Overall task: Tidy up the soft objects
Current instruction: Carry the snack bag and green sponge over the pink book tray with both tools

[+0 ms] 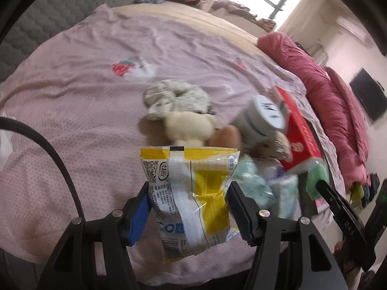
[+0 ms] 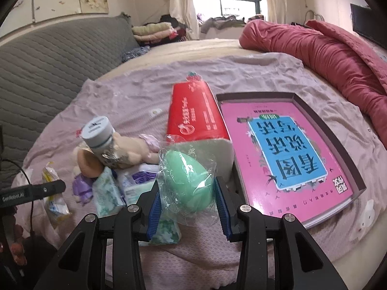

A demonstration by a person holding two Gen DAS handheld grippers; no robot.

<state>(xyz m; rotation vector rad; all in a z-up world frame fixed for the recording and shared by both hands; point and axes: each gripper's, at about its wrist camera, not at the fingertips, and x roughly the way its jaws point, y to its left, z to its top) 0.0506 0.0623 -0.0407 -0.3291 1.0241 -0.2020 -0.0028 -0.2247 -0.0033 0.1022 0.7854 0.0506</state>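
Observation:
My left gripper (image 1: pixel 188 193) is shut on a yellow and white snack packet (image 1: pixel 191 193) and holds it above the pink bedsheet (image 1: pixel 72 111). My right gripper (image 2: pixel 187 191) is shut on a green egg-shaped sponge in clear wrap (image 2: pixel 187 181); the sponge also shows in the left wrist view (image 1: pixel 316 176). Ahead lies a pile: a cream plush toy (image 1: pixel 188 125), a patterned scrunchie (image 1: pixel 176 96), a grey-lidded jar (image 2: pixel 98 131), tissue packs (image 2: pixel 106 191) and a red tissue box (image 2: pixel 196 116). The snack packet also shows in the right wrist view (image 2: pixel 52 193).
An open box with a pink and blue book (image 2: pixel 285 157) lies right of the red box. A red quilt (image 2: pixel 326 55) lies along the bed's right side. A grey headboard (image 2: pixel 48 60) is at the left. Folded clothes (image 2: pixel 154 31) sit at the back.

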